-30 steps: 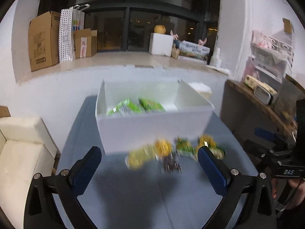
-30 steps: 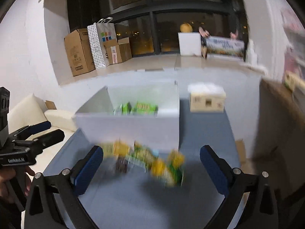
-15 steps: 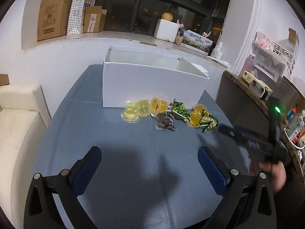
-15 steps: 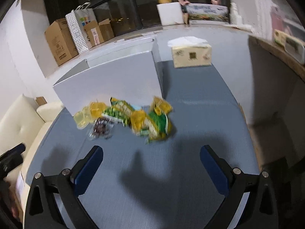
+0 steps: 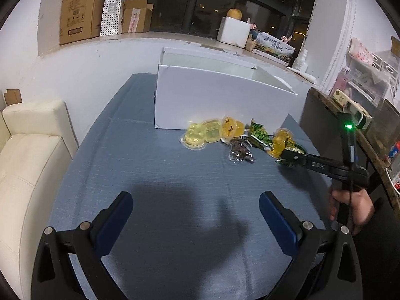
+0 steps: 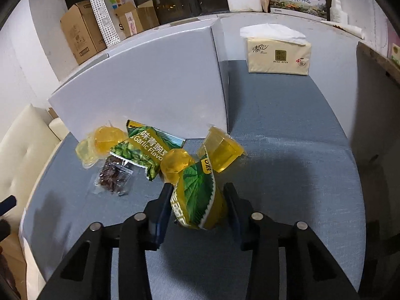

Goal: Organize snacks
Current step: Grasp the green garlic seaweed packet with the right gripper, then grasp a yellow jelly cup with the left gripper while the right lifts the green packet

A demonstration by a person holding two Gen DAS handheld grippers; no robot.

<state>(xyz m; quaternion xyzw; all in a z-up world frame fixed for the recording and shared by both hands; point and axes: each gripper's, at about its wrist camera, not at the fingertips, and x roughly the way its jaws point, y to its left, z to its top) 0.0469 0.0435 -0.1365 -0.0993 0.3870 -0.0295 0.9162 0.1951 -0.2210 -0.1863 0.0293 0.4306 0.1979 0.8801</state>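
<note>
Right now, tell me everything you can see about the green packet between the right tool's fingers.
The green packet is a glossy foil pouch with a leaf print, yellow trim and zigzag-cut edges. It stands tilted on edge, its lower end at the blue tablecloth. The right tool has just been closing around it. A yellow jelly cup leans against it.

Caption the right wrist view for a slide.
Right gripper closing around a green-and-yellow foil snack packet before the white cardboard box.

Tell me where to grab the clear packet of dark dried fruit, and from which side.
Take the clear packet by its near sealed edge, coming in low from the open cloth in front. It lies flat and thin, its far end is tucked against the green garlic pack, and the open left gripper faces that side.
</note>
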